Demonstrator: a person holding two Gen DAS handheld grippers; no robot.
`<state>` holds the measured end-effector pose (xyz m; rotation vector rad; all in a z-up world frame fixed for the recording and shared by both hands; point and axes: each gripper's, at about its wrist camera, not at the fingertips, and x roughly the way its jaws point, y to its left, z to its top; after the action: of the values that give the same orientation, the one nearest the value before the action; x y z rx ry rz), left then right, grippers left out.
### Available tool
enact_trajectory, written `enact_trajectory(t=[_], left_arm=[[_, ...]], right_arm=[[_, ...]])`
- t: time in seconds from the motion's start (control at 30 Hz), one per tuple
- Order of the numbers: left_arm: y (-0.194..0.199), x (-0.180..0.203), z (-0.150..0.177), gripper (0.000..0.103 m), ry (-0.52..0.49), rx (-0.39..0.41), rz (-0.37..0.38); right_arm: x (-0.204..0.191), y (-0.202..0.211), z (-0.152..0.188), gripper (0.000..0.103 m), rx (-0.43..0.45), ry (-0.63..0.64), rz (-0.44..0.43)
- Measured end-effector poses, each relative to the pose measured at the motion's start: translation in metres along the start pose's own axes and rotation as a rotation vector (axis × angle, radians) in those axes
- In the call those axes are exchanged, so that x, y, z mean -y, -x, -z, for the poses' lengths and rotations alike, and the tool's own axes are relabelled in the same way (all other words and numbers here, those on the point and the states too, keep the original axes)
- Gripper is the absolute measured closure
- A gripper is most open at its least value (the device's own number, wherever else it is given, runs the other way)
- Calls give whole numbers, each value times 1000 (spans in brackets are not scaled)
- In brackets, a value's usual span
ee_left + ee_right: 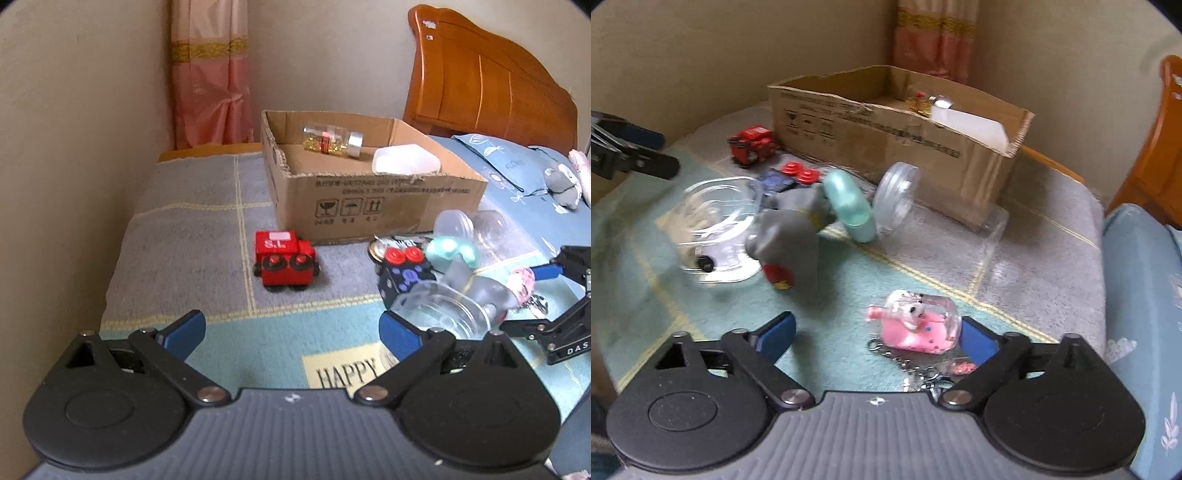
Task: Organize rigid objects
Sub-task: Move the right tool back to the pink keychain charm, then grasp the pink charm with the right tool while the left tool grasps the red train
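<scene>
A cardboard box [380, 206] stands on the bed blanket and holds a clear bottle of yellow capsules [330, 141] and a white plastic container [406, 159]. A red toy truck [284, 264] sits in front of the box. My left gripper [291, 332] is open and empty, short of the truck. A pile lies to the right: a glass bowl [720, 218], a grey and mint handheld fan [812, 218], a black toy with red buttons [404, 273] and a clear jar [905, 199]. My right gripper [877, 332] is open, with a pink keychain charm [918, 325] lying between its fingers.
A wall runs along the left of the bed and a pink curtain [210, 74] hangs in the corner. A wooden headboard [487, 77] and a blue pillow [517, 166] are at the right. The blanket [192, 229] shows left of the box.
</scene>
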<state>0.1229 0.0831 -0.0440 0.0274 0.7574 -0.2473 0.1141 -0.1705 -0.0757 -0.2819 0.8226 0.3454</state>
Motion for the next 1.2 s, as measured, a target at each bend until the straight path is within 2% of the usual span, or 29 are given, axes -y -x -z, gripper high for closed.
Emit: enact_trajectory(t=[0.3, 0.33, 0.43, 0.5, 0.93, 1.07, 1.2], left_arm=[[-50, -9, 1, 3, 6, -97, 1], [-53, -8, 3, 1, 9, -93, -3], [-57, -2, 5, 1, -12, -63, -33], [-58, -1, 3, 1, 8, -55, -39], [-79, 2, -18, 1, 50, -73, -106], [-84, 4, -24, 7, 60, -63, -115], [-85, 10, -29, 24, 38, -50, -112]], right_arm=[[8, -4, 2, 13, 13, -82, -11], [8, -5, 2, 12, 13, -88, -13], [10, -6, 4, 4, 8, -109, -5], [10, -8, 5, 0, 8, -121, -5], [9, -12, 5, 0, 41, -130, -1], [8, -12, 6, 0, 50, -134, 2], [8, -11, 7, 0, 52, -138, 6]])
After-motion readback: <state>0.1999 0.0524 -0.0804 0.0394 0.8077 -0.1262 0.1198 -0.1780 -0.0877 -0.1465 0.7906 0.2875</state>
